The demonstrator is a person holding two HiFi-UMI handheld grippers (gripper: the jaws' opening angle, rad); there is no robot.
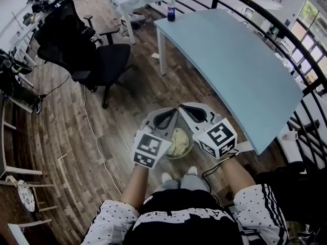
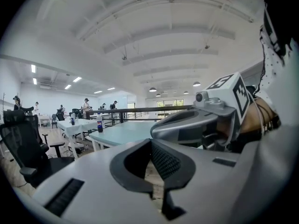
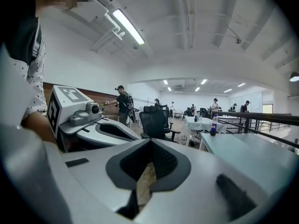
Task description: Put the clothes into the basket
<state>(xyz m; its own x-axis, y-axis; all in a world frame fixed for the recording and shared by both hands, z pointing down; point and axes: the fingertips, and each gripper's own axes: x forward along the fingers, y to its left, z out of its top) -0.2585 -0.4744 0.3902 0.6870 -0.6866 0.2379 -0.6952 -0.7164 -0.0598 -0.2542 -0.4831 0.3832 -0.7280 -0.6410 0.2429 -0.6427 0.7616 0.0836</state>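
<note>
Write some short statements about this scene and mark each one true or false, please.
1. The basket on the floor holds light-coloured clothes. True.
2. The left gripper grips a piece of clothing. False: the left hand-held gripper is shut with nothing between its jaws.
3. A bottle stands on the pale blue table. True.
4. The black chair stands to the right of the table in the head view. False: the office chair is to the left of it.
5. The right gripper is wide open. False: the right hand-held gripper is shut and empty.
</note>
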